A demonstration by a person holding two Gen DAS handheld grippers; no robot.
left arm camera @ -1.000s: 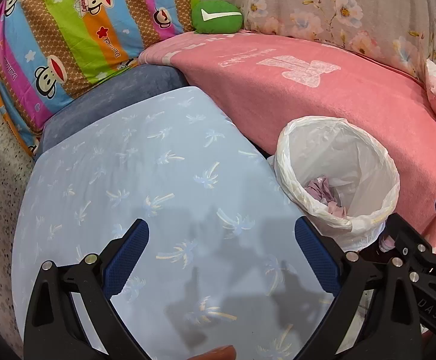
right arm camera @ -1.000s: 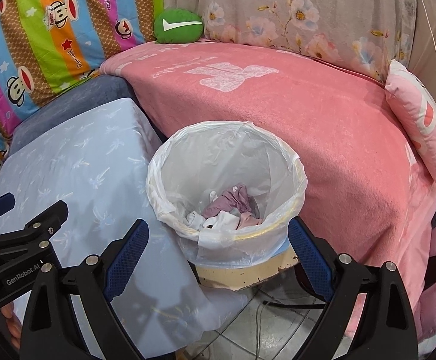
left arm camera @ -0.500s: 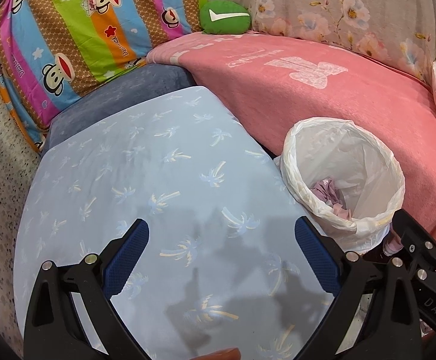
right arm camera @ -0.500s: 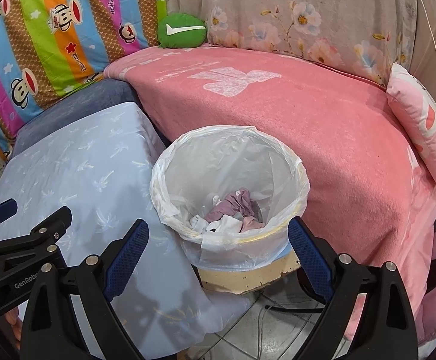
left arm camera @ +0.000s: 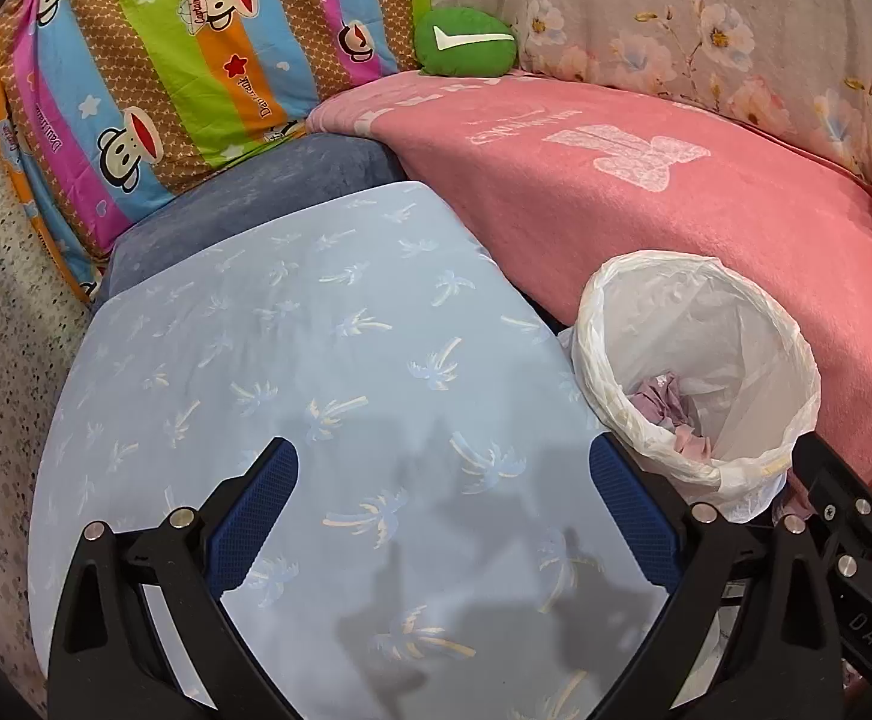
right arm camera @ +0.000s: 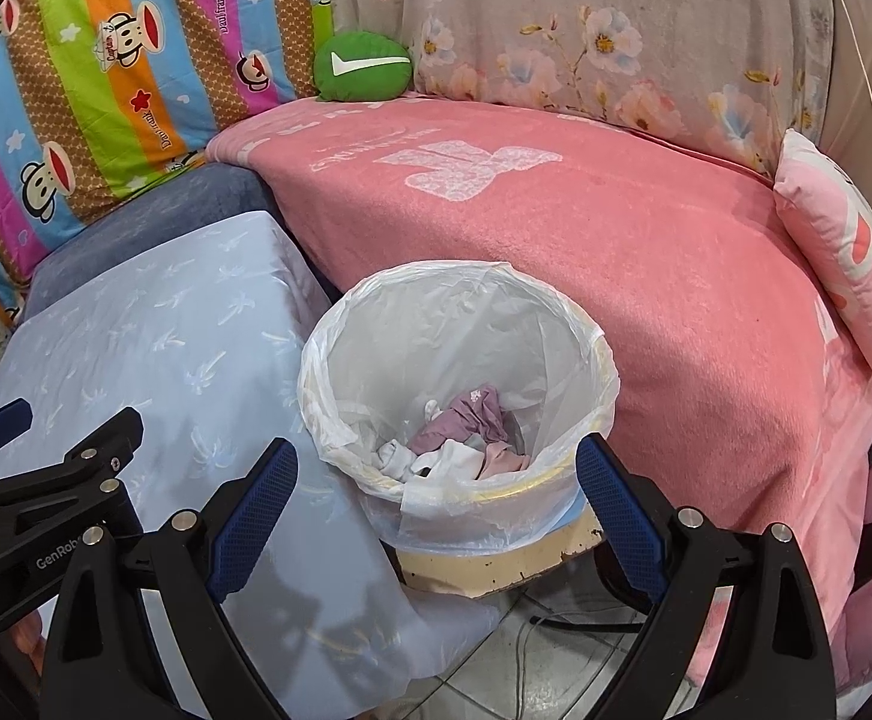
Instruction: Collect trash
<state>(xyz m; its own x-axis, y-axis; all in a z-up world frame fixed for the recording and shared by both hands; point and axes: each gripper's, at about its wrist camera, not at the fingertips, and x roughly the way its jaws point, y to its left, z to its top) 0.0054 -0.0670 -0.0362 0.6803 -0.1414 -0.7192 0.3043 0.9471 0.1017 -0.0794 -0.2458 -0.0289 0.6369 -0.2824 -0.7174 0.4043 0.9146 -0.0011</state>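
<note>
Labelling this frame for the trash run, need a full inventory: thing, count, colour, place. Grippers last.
trash bin: 1, cream base, white plastic liner, on the floor between the blue-covered surface and the pink bed
crumpled trash: small pile, mauve, pink and white, at the bottom of the bin
palm-print cloth: 1, light blue, draped over the surface on the left
pink blanket: 1, pink with a white motif, over the bed
monkey-print quilt: 1, multicoloured stripes, back left
green cushion: 1, green with a white mark, back of the bed
floral fabric: 1, grey-beige, behind the bed
pink pillow: 1, right edge of the bed
left gripper: open, empty, over the blue cloth
right gripper: open, empty, in front of the bin
</note>
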